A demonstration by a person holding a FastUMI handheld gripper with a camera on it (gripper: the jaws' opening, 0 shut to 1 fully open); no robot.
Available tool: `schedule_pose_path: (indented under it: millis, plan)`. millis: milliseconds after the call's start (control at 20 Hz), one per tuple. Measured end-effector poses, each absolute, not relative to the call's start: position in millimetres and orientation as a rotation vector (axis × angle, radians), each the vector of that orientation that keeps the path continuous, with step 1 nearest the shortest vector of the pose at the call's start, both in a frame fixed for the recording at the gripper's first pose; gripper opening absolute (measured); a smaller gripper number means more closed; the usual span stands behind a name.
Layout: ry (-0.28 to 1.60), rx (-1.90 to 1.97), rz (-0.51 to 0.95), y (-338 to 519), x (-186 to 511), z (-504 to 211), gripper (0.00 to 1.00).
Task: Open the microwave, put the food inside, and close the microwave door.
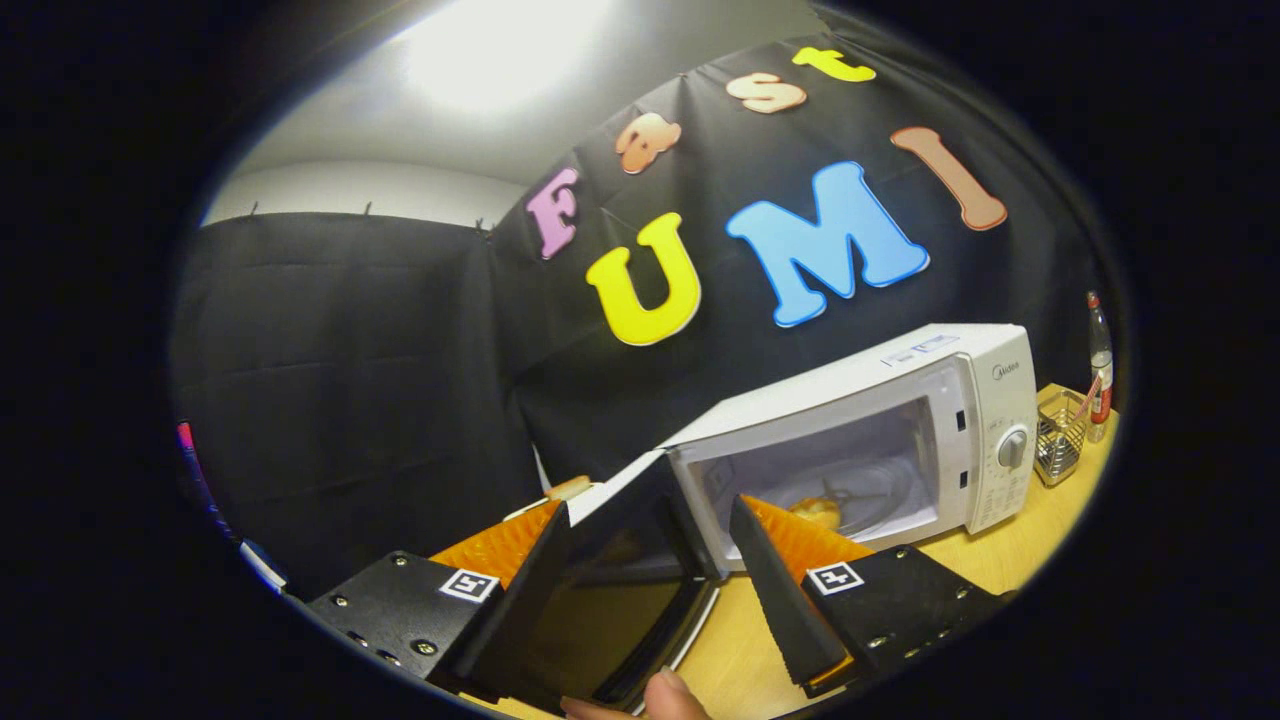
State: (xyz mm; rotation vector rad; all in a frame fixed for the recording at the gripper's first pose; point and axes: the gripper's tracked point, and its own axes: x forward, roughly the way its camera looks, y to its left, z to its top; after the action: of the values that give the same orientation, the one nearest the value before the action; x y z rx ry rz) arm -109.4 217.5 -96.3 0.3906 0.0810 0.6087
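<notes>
Cloth wall (350, 380) is hanging at the far left, behind the table. Nearer, your gripper (650, 570) is standing wide open, its fingers spread well apart and gripping nothing. Between those fingers the microwave door (610, 590) is swinging open toward you, its dark glass facing up and its free edge lying close by the left finger; whether they are touching, you cannot tell. A fingertip (672, 695) is showing just below the door's bottom edge. Beyond the right finger, the white microwave (900, 440) is sitting on the wooden table (1010, 560) with its cavity exposed, and the food (818, 512) is resting inside on the glass turntable. Right of the microwave, a wire basket (1060, 440) and a bottle (1100, 370) are standing side by side.
</notes>
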Motion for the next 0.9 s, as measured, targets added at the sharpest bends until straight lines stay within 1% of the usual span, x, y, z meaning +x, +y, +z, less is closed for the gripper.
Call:
schedule_pose_path:
  millis: [300, 450, 550, 650, 750, 800, 900]
  plan:
    - [-0.019, 0.287, 0.745, 253.5, -195.1, -68.2, 0.96]
    - [-0.106, 0.21, 0.813, 275.5, -232.7, -58.3, 0.96]
    - [-0.172, 0.162, 0.887, 298.1, -259.7, -55.5, 0.96]
    - [-0.167, 0.125, 0.977, 323.1, -285.2, -73.9, 0.96]
    - [-0.117, 0.096, 1.067, 350.9, -305.6, -99.9, 0.96]
    - [-0.09, 0.071, 1.087, 358.9, -308.5, -111.3, 0.96]
    - [-0.059, 0.008, 1.095, 368.6, -309.9, -133.8, 0.9]
